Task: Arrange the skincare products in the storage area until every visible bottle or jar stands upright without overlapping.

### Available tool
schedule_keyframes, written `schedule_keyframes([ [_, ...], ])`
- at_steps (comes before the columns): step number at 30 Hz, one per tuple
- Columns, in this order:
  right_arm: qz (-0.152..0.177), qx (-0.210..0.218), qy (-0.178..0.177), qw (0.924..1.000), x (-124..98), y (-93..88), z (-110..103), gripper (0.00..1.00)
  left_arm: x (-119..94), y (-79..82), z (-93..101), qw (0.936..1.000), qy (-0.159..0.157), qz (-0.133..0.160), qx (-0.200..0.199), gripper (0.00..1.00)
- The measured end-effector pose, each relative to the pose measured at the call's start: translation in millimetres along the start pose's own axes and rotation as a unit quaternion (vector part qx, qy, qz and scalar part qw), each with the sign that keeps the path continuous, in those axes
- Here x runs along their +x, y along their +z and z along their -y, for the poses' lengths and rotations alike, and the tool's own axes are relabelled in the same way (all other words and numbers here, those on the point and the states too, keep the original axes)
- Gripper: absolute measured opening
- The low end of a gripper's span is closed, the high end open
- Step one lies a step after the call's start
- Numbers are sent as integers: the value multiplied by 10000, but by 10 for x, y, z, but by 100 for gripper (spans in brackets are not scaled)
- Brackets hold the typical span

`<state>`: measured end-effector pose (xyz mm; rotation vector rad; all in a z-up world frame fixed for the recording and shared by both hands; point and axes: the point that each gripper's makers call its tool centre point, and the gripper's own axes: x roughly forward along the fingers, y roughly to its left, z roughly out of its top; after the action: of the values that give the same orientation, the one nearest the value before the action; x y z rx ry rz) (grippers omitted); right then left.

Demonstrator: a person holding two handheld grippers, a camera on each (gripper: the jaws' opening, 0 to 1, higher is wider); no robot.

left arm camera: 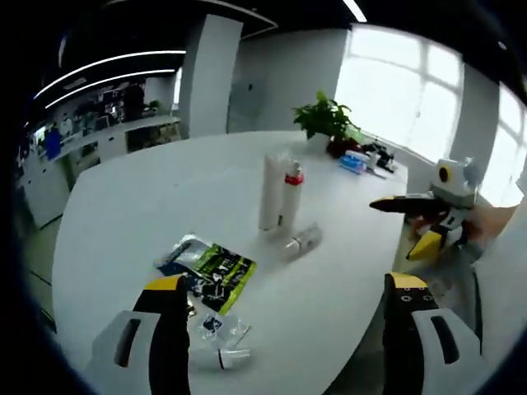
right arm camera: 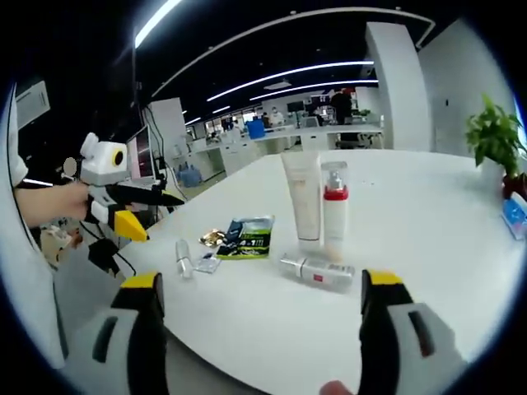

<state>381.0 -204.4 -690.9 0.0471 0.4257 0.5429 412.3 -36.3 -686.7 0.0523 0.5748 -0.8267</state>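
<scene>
Currently, both grippers hover above the table (right arm camera: pixel 428 214) edge with jaws spread and holding nothing: the left gripper (left arm camera: pixel 284 317) and the right gripper (right arm camera: pixel 259 317) each face the products from opposite sides. The tube (right arm camera: pixel 302 196) and the red-collared bottle (right arm camera: pixel 334 210) stand upright, touching side by side. A small bottle (right arm camera: pixel 317 271) lies flat just beside them; another vial (right arm camera: pixel 183 257) stands near the sachets (right arm camera: pixel 249 237). Likely next step: raise the lying bottle, set apart from the pair.
</scene>
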Motion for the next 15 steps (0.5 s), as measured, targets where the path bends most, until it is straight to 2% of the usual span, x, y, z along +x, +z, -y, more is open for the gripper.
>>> schedule_keyframes([
  [8,23,95,-76,9999,-114,-54,-38,100,-256,-187,1,9993,352,57,-130,97],
  [15,104,84,-169,9998,-110,-32,-1,100,-390,-386,-48,9979,591,39,-267,97],
])
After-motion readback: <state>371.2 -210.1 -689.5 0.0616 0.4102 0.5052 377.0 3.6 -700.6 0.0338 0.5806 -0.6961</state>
